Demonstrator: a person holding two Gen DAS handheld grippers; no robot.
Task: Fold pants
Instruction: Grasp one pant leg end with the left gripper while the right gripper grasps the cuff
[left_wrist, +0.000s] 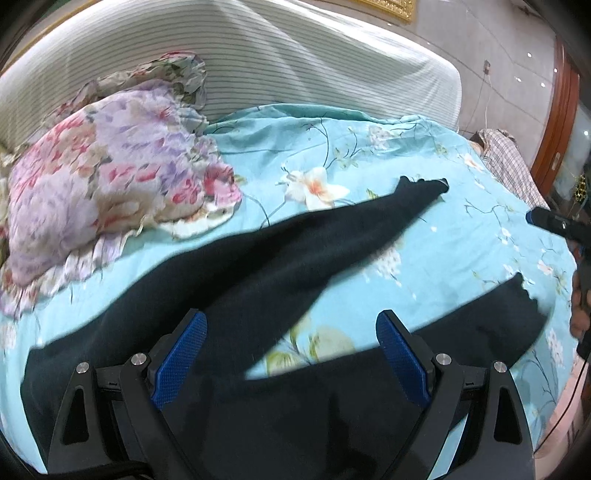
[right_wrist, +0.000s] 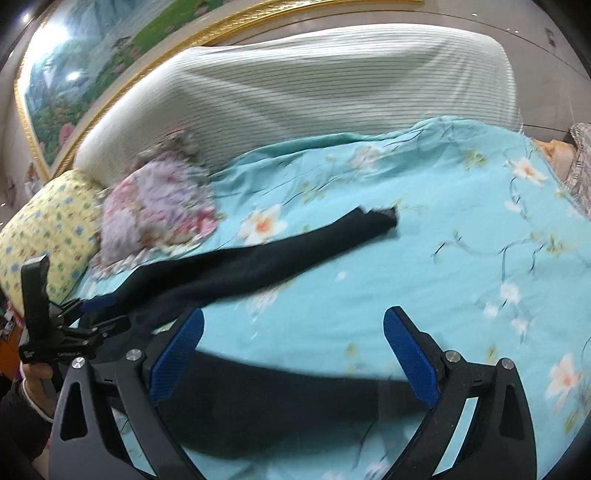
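Note:
Dark navy pants (left_wrist: 236, 280) lie spread on a turquoise floral bedsheet (left_wrist: 461, 240), legs splayed apart. One leg runs up to a cuff (left_wrist: 424, 184); the other leg (left_wrist: 491, 317) runs to the right. My left gripper (left_wrist: 291, 350) is open, hovering over the crotch and waist area. My right gripper (right_wrist: 293, 350) is open above the nearer leg (right_wrist: 280, 398) close to its cuff. The far leg (right_wrist: 295, 243) stretches across the sheet (right_wrist: 443, 258). The left gripper also shows in the right wrist view (right_wrist: 88, 314), over the waist end; its jaws are unclear there.
A pink and purple floral pillow (left_wrist: 110, 184) lies at the left, with a yellow patterned pillow (right_wrist: 44, 229) beside it. A white striped headboard cover (left_wrist: 258, 55) stands behind. A checked cloth (left_wrist: 509, 162) lies at the bed's right edge. The right gripper's tool (left_wrist: 554, 221) shows at the right.

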